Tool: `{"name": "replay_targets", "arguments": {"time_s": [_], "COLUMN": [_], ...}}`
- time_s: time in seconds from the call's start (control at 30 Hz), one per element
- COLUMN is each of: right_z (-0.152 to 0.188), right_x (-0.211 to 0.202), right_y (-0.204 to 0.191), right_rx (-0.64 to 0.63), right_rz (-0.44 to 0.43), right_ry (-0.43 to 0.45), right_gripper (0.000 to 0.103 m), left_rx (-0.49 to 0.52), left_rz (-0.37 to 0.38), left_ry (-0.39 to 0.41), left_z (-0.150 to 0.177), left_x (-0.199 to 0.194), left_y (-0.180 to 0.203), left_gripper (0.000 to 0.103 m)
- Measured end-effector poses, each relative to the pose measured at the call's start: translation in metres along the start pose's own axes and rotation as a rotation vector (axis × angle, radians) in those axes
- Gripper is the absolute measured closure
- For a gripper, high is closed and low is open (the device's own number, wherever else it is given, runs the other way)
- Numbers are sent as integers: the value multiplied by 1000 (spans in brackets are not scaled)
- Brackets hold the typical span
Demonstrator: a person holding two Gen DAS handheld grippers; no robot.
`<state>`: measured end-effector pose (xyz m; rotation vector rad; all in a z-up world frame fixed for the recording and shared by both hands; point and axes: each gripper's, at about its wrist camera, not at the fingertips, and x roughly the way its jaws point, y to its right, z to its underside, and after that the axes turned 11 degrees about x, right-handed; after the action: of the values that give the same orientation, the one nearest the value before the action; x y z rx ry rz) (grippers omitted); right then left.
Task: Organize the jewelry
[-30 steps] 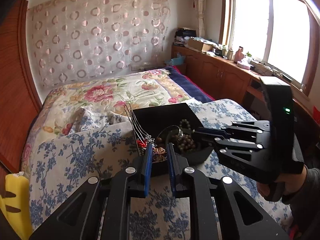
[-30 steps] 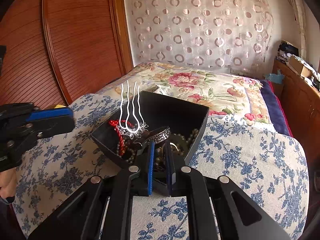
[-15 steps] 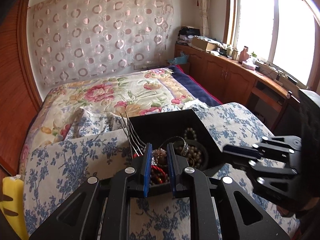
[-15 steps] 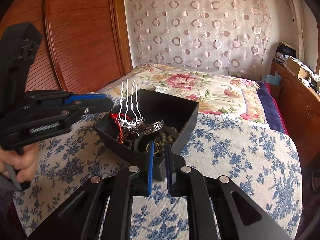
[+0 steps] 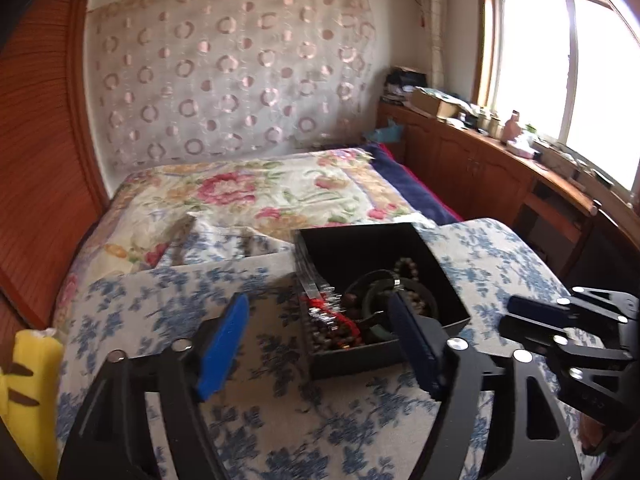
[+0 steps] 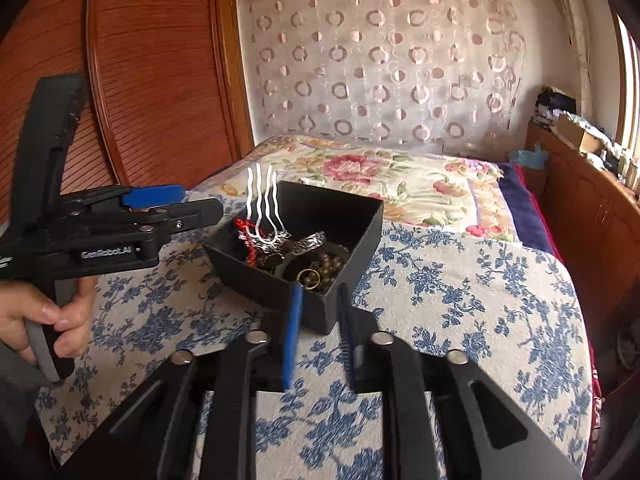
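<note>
Jewelry box (image 6: pixel 320 308) just beyond right gripper (image 6: pixel 318 336), jaws apart.

A bed (image 6: pixel 460 280) with a blue-flowered cloth (image 5: pixel 168 300); a rose-patterned quilt (image 5: pixel 256 192) at its far edge, circle-patterned curtain (image 6: pixel 380 64) behind, wooden cabinets (image 5: pixel 480 172) under the window (image 5: pixel 560 52).

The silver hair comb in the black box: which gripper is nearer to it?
Left. The left gripper is open near the silver hair comb; the right gripper waits at the black box's opposite corner.
</note>
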<state>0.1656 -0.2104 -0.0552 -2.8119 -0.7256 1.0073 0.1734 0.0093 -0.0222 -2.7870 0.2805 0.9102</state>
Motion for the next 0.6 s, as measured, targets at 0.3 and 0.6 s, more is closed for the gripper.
{"name": "replay_targets", "arguments": {"time_s": [0.3, 0.6], "right_z": [6, 11], "right_x": [-31, -71], "right_y": [-9, -17], "right_rx": [31, 41], "right_rz": [12, 84], "right_ry": [60, 169], "right_gripper": [43, 3], "left_rx": [-29, -23], "left_rz": [-21, -79], "left_ry": [45, 72], "left_z": [10, 22], "left_x": [-41, -87], "left_y": [-9, 6], "left_gripper": [8, 8]}}
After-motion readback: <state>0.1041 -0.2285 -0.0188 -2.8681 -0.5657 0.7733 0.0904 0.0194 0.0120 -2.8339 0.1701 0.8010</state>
